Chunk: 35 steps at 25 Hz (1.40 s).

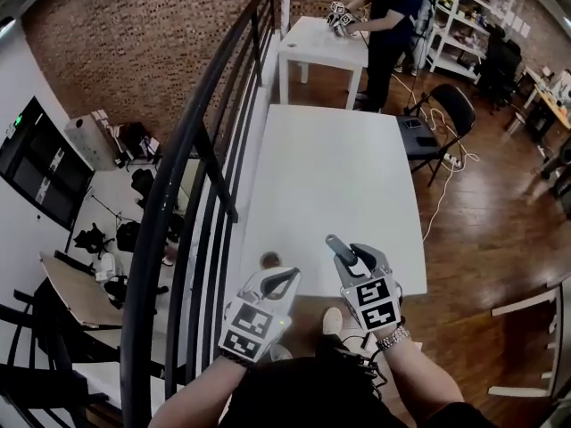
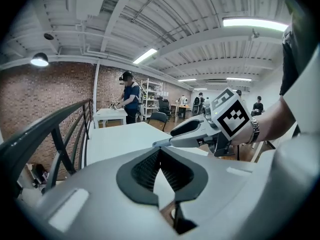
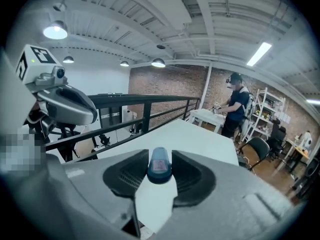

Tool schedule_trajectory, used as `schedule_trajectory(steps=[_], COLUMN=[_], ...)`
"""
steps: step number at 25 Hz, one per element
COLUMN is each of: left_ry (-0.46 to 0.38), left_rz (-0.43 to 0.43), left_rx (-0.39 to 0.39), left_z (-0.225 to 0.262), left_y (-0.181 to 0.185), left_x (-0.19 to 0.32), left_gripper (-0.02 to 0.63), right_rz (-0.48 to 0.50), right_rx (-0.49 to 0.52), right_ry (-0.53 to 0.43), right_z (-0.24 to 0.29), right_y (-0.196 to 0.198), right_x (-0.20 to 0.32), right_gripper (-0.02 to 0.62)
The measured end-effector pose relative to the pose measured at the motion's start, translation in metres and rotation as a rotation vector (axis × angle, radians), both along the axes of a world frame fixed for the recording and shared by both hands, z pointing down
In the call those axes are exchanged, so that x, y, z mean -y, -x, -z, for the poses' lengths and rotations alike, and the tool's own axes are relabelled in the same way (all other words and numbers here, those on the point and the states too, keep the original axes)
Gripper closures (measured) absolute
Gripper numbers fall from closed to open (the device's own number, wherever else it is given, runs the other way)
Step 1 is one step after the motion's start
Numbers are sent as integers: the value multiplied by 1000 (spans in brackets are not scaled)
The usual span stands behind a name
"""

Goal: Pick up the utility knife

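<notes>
My right gripper (image 1: 346, 253) hangs over the near edge of the white table (image 1: 330, 176), shut on the utility knife (image 1: 335, 242). The knife's blue butt (image 3: 160, 166) sits clamped between the two dark pads in the right gripper view. From the left gripper view, its grey front end (image 2: 170, 140) sticks out of the right gripper (image 2: 186, 133) toward the left. My left gripper (image 1: 284, 281) is beside it at the table's near left corner, jaws shut with nothing between them; its tips (image 2: 159, 150) touch. The left gripper (image 3: 75, 106) also shows at the right gripper view's left.
A black stair railing (image 1: 192, 159) runs along the table's left side, with a lower floor beyond it. A small round brownish thing (image 1: 270, 259) lies at the table's near left corner. Farther back a person (image 1: 388, 12) works at a second white table (image 1: 321, 43). A black chair (image 1: 437, 123) stands to the right.
</notes>
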<state>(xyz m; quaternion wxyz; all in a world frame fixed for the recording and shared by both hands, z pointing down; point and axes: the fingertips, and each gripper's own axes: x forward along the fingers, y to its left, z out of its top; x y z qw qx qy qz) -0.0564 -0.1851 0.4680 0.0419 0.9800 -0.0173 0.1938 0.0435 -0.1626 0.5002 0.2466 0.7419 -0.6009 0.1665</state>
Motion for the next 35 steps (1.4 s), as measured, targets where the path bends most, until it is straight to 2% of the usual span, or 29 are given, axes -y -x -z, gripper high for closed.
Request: schedule_trajectory(steps=[7, 15, 23, 35], left_ry=[17, -10, -9, -19], left_rz=[-44, -29, 9, -1], left_rx=[-37, -56, -70, -62], left_z=[15, 35, 38, 37], left_y=[-16, -37, -47, -53], left_x=[-20, -42, -50, -57], left_gripper=[589, 589, 589, 589], right_rz=[-77, -68, -42, -43], right_rx=[-25, -27, -26, -20], right_ry=[-73, -122, -130, -150], right_z=[42, 76, 78, 82], right_y=[-11, -19, -22, -23], right_x=[-37, -73, -89, -94], right_gripper=[460, 460, 460, 460])
